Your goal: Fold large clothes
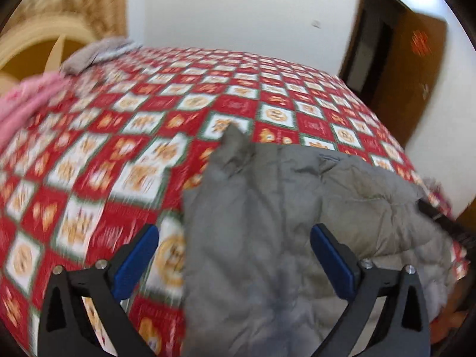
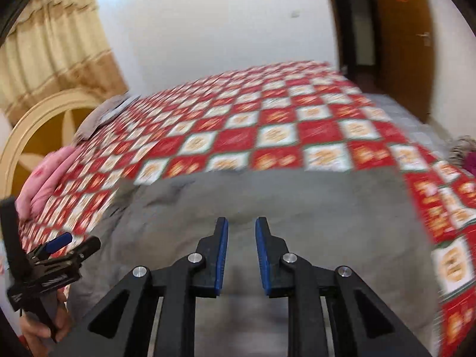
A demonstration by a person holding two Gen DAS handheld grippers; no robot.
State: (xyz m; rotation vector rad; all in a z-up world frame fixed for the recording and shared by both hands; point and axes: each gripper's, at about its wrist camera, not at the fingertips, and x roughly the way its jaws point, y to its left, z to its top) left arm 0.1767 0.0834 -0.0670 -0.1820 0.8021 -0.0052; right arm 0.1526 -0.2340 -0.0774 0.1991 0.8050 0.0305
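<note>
Grey padded jacket [image 1: 267,223] lies on the near edge of the bed with the red checked bedspread [image 1: 134,136]; judged soft, bulky, light, best pinched at hem or corners. Left gripper [image 1: 235,255] hovers with jaws wide apart; right gripper [image 2: 241,253] narrowly parted, holding nothing. Pink cloth [image 1: 26,104] and grey cloth [image 1: 95,53] lie far left, clear of the fold.

Grey-olive quilted coat [image 1: 267,223]; bedspread [image 1: 119,136] red/white checks w/ orange motifs, green edging; pink cloth [image 1: 26,101]; grey cloth [image 1: 92,53]; beige curtain [image 2: 50,56]; blue pads [image 1: 333,255] on black jaws
</note>
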